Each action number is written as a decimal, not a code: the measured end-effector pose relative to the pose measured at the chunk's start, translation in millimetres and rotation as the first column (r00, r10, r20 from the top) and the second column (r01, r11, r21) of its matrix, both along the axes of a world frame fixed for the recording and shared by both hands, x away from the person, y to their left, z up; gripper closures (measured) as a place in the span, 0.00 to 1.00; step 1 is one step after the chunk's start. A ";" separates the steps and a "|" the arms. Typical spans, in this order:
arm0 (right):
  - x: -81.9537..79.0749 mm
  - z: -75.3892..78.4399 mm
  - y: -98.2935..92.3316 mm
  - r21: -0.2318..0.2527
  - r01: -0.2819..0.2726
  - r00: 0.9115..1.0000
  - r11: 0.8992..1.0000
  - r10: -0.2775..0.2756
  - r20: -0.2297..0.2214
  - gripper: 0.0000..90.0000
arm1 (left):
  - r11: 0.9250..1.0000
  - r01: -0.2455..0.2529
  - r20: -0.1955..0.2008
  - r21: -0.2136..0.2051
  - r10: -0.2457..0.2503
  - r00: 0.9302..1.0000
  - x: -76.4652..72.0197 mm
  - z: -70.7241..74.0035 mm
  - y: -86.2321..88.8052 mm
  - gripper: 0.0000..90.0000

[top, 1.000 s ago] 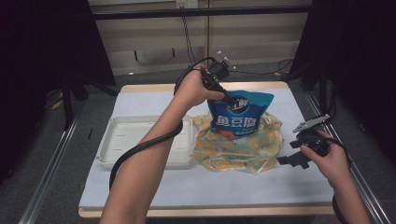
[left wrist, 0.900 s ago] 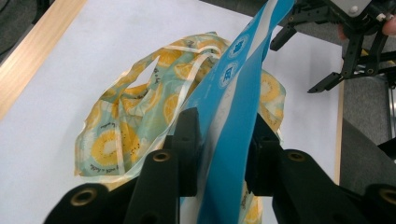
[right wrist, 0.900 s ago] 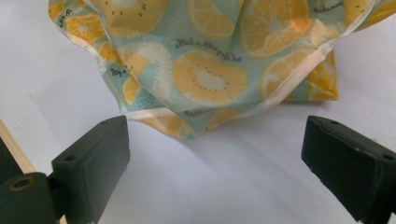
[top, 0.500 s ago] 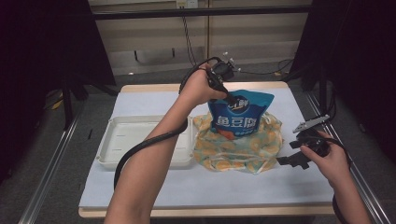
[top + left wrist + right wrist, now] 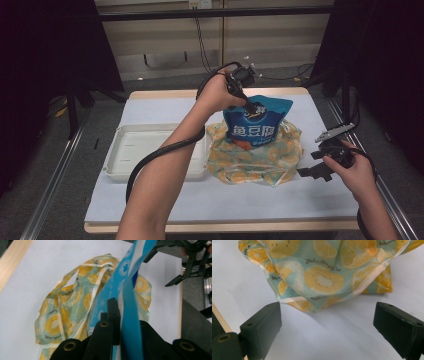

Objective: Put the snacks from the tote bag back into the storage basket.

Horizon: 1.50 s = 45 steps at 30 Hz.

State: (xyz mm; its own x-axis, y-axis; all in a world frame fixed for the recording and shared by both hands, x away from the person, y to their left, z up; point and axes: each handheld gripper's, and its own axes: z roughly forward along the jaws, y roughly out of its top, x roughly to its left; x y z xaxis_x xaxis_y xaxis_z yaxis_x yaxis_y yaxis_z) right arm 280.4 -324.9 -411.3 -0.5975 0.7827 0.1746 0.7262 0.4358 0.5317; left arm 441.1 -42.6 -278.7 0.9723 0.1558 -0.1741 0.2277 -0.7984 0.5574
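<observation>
A blue snack bag (image 5: 256, 122) with white lettering hangs upright over the citrus-print cloth bag (image 5: 255, 155) at the table's middle. My left gripper (image 5: 248, 106) is shut on the blue bag's top edge; in the left gripper view the blue film (image 5: 130, 312) runs pinched between the jaws, above the citrus-print bag (image 5: 72, 305). My right gripper (image 5: 312, 172) stands open just above the white table surface at the cloth bag's right corner; in the right gripper view its jaws are wide apart, short of the cloth bag's hem (image 5: 319, 277).
A white shallow tray (image 5: 145, 150) lies left of the cloth bag, partly under the left forearm. The left gripper's black cable (image 5: 160, 150) loops along that arm. The table's wooden edge (image 5: 175, 94) runs along the back.
My left gripper has carried the blue bag a little to the right and slightly down toward the cloth bag. The right gripper has stayed in place.
</observation>
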 end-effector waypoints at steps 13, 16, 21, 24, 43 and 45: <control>-0.2 0.8 -2.2 0.001 -0.007 1.000 1.000 0.007 0.016 0.09 | 1.000 0.018 0.028 -0.020 -0.018 0.999 -8.4 26.1 -1.3 1.00; -0.8 1.0 -2.9 0.006 0.002 1.000 1.000 -0.003 0.007 0.09 | 0.999 0.008 0.015 -0.039 -0.007 1.000 -9.3 33.7 -0.9 1.00; -0.4 0.0 -2.5 0.010 -0.011 1.000 1.000 0.011 0.015 0.09 | 0.999 0.010 0.020 -0.042 -0.009 1.000 -10.2 51.0 0.3 1.00; -0.1 -0.9 -3.5 0.012 -0.008 1.000 1.000 0.008 0.014 0.09 | 0.999 0.006 0.016 -0.049 -0.005 1.000 -11.2 64.3 1.6 1.00; -3.4 3.4 -2.5 0.014 -0.014 1.000 1.000 0.014 0.020 0.09 | 0.998 -0.015 0.035 -0.065 0.017 0.999 -15.3 127.1 31.2 1.00; -3.8 4.6 -3.5 0.014 -0.010 1.000 1.000 0.010 0.021 0.09 | 0.998 -0.021 0.036 -0.064 0.024 0.999 -15.5 129.0 36.8 1.00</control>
